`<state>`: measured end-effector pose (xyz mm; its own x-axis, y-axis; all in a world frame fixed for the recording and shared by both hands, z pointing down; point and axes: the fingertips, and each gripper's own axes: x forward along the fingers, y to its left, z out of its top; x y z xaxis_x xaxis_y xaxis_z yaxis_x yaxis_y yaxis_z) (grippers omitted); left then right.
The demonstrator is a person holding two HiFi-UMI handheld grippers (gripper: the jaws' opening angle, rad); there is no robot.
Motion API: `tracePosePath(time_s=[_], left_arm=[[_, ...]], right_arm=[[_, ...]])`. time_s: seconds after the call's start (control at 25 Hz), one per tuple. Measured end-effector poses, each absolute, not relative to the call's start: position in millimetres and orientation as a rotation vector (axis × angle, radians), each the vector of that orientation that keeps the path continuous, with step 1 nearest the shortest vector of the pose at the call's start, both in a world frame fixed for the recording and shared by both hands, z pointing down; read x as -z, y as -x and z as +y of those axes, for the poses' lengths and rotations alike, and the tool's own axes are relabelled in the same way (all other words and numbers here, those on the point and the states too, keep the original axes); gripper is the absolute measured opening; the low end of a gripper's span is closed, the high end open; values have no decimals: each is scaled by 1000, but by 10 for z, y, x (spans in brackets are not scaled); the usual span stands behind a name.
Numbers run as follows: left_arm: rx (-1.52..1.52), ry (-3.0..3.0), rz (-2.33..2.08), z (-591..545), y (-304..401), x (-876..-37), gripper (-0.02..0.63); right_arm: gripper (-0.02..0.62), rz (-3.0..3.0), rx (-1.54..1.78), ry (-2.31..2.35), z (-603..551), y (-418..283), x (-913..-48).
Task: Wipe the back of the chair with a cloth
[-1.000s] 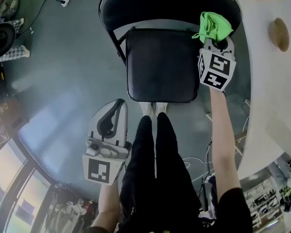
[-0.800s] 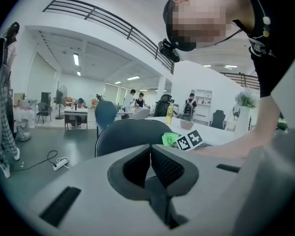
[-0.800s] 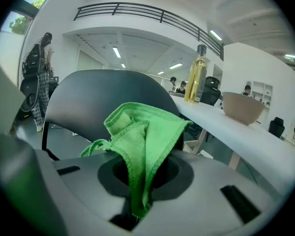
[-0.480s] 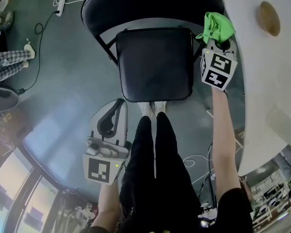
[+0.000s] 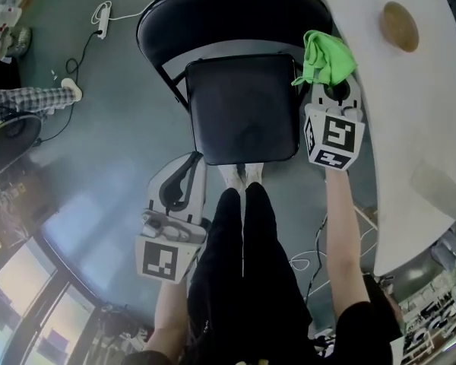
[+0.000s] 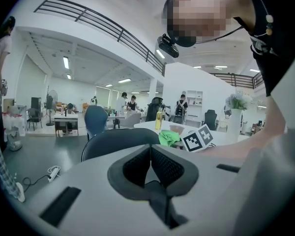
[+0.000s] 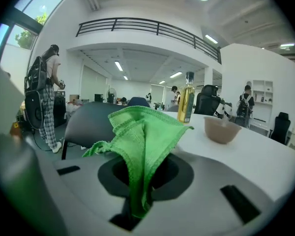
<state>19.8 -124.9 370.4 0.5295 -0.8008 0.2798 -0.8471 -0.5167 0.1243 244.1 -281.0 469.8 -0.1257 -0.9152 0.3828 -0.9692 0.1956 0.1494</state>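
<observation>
Two findings: my right hand-held gripper [image 5: 333,90] grasps the cloth [image 5: 324,58]; left hand-held gripper [image 5: 188,166] clenched, bare. Gripper views add a bottle [image 7: 187,97] near the bowl [image 7: 221,129].

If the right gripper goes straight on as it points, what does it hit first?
Probably the chair back's right end, beyond the green cloth it holds; the white table edge is close beside, so uncertain.

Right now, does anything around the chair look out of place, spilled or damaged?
Nothing stands out. The chair stands upright and looks intact, the green cloth is bunched but pinched in the right claw, and no spill shows. Only a power strip with its cable lies on the floor.
</observation>
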Motion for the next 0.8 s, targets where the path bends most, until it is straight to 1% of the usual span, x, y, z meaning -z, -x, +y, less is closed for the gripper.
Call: tracePosePath(time_s=[0.28,0.56,0.8], left_arm=[[-291,-2532,-1400,-1165,-245,-3156,11],[-153,-2561,-1485,-1104,-122,-2380,11],[-80,-2558,-1540,-859,-10,-1793,11]], right_arm=[[44,-2240,-82,-1738,-2250,-2203,-3493],[44,-2362,31,-1788,-1760,-2008,-2224],[44,-2447,66,-1741,-1233,-1757,-1537]])
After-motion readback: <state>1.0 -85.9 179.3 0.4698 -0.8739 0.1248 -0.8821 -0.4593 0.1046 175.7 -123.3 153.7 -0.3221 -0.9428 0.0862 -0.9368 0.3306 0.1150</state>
